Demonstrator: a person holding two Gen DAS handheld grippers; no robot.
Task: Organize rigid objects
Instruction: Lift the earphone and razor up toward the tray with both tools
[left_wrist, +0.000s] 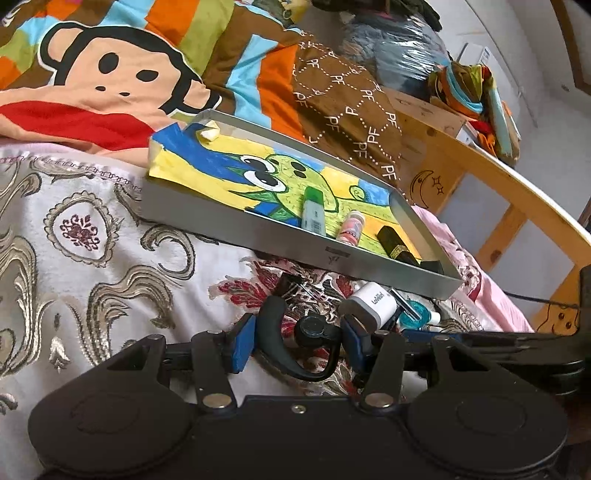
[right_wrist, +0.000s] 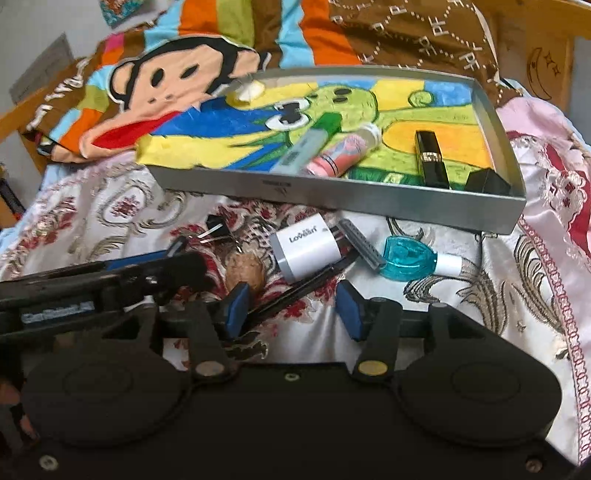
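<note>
The left gripper, jaws spread wide and empty, is seen straddling a black earpiece on the bedspread, its hook running crosswise, with the tray at twelve o'clock.

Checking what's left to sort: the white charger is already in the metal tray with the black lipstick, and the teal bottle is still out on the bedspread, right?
Not quite. The white charger isn't in the metal tray; it lies on the bedspread in front of it, as the right wrist view shows. The black lipstick is in the tray, and the teal bottle is out on the bedspread.
</note>
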